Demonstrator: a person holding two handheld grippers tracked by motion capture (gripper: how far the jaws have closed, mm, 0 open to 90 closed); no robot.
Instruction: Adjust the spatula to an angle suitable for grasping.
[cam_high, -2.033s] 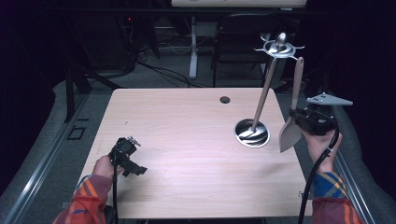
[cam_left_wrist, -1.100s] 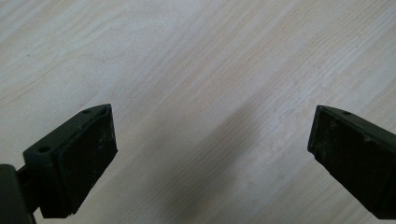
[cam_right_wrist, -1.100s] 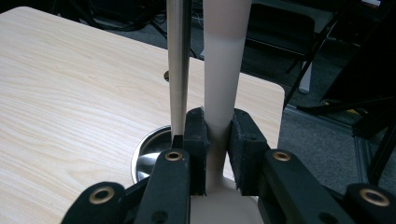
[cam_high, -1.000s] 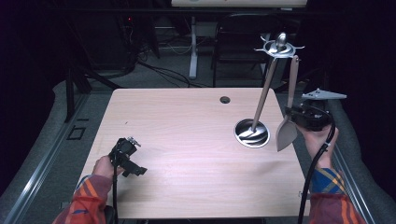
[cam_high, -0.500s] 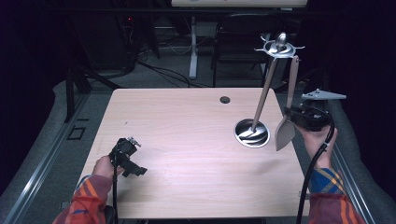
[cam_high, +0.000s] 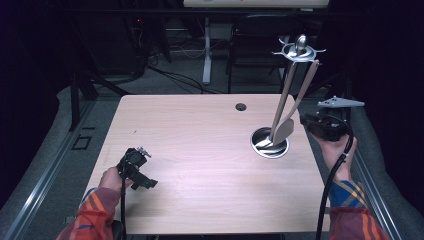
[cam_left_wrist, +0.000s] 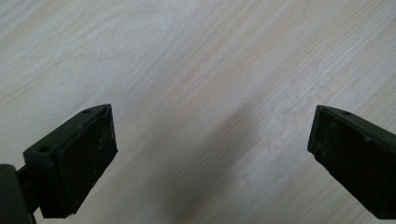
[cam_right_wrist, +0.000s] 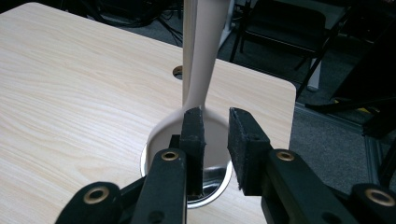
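At the table's (cam_high: 200, 130) near left corner, the left claw (cam_high: 142, 170) rests with its jaws wide apart over bare wood. Right of centre, a pale spatula (cam_high: 286, 126) hangs on the utensil stand (cam_high: 298, 50). The right claw (cam_right_wrist: 215, 135), nearly together, grips nothing just beside the spatula.

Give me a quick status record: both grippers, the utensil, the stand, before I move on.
left gripper: open wide, over bare table, holding nothing
right gripper: jaws nearly closed, narrow gap, nothing between them
pale spatula: hangs from the top hooks of the stand, head low over the round metal base
right gripper versus spatula: beside it at the table's right edge, apart in the high view
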